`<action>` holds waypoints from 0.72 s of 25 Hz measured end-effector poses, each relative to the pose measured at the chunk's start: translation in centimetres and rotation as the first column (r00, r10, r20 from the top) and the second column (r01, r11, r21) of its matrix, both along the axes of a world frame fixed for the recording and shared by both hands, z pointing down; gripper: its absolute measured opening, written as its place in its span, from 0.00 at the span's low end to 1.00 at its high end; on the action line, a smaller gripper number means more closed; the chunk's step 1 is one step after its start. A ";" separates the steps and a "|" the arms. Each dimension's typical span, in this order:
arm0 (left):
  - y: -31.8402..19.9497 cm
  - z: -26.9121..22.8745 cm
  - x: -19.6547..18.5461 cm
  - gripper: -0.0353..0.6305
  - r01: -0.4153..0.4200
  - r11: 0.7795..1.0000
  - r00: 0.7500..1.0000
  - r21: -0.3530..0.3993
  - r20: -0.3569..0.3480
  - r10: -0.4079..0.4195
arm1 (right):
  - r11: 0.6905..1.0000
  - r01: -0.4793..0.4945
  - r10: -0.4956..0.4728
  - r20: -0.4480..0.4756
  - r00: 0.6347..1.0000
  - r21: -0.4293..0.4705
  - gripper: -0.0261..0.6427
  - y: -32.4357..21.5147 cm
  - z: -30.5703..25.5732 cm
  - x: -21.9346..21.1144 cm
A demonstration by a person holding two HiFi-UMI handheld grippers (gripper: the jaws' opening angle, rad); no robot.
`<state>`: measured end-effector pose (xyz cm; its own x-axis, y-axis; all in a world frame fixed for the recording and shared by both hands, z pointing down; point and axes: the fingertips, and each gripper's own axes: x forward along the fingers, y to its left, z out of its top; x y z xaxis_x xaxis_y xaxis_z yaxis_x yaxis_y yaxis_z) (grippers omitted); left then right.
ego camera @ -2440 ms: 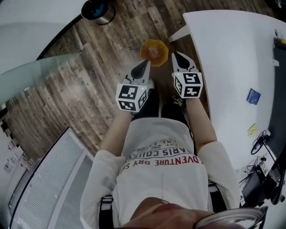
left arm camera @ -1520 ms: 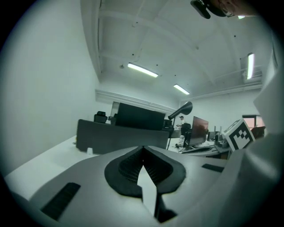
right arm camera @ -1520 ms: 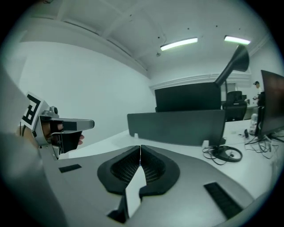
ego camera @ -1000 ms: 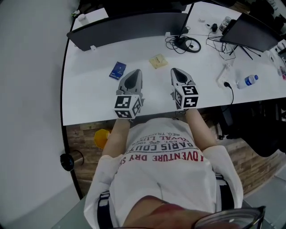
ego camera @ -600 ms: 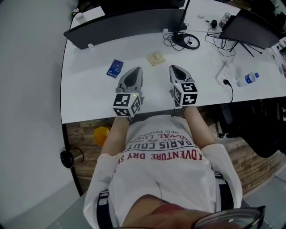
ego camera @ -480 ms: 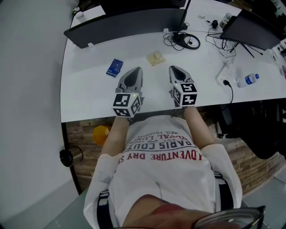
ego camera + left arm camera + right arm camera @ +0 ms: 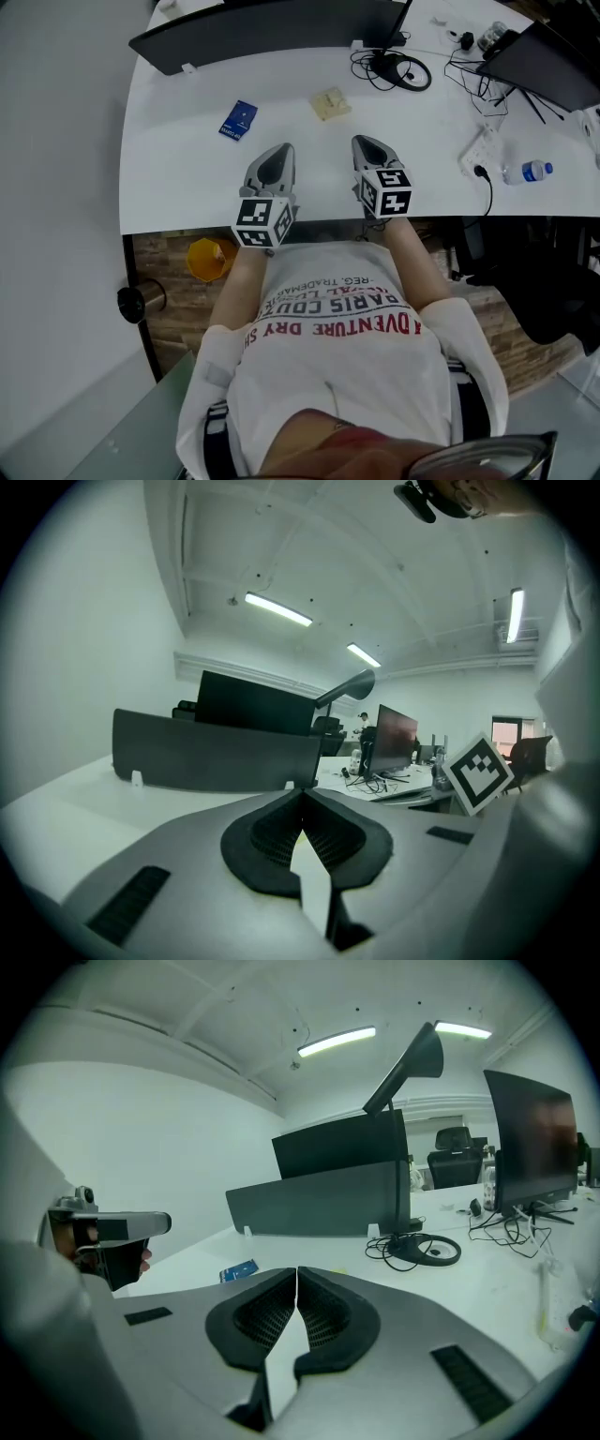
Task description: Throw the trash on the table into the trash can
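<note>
Where left hand-held gripper points, blue packet ahead-left

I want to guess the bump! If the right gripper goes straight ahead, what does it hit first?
The right gripper would probably meet the white table first, just before the yellowish paper; depth is unclear.

We took the long white table as our landmark. Below its near edge ran a brown wood-plank floor, and past its left end rose a plain white wall. A dark partition screen stood along its far side, and a black chair sat off its right end. Above it, strip lights glowed on a white ceiling.
</note>
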<state>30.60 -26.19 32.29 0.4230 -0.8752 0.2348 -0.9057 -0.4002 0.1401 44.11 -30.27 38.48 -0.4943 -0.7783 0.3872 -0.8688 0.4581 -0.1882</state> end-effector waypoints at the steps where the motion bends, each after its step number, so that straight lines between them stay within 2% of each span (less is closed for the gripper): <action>1: 0.1 0.6 -0.5 0.09 0.014 1.000 1.000 -0.019 0.001 -0.014 | 1.000 0.010 -0.010 0.000 1.000 -0.010 0.08 0.0 0.5 -0.4; 8: -1.7 3.1 -2.8 0.09 0.029 0.996 0.999 -0.080 -0.020 -0.031 | 0.996 0.044 -0.047 -0.030 0.998 -0.081 0.08 -2.2 4.1 -3.5; 15: -7.3 6.8 -5.4 0.09 0.028 0.984 0.999 -0.176 -0.041 -0.036 | 0.978 0.083 -0.100 -0.082 0.992 -0.191 0.09 -7.1 7.7 -7.3; 16: -8.2 7.2 -5.7 0.09 0.023 0.982 0.999 -0.186 -0.041 -0.031 | 0.975 0.082 -0.101 -0.087 0.991 -0.206 0.14 -8.0 8.3 -7.8; 17: -9.0 7.7 -5.9 0.09 0.015 0.980 0.999 -0.198 -0.041 -0.024 | 0.972 0.077 -0.100 -0.090 0.991 -0.224 0.27 -9.0 9.0 -8.2; 18: -9.8 8.2 -6.1 0.09 0.006 0.978 0.999 -0.210 -0.042 -0.015 | 0.968 0.069 -0.094 -0.094 0.991 -0.243 0.32 -10.0 9.8 -8.5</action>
<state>24.51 -35.99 40.51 0.4276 -0.8128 0.3957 -0.9010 -0.3481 0.2587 35.60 -40.29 48.27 -0.4992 -0.6160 0.6095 -0.8510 0.4810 -0.2109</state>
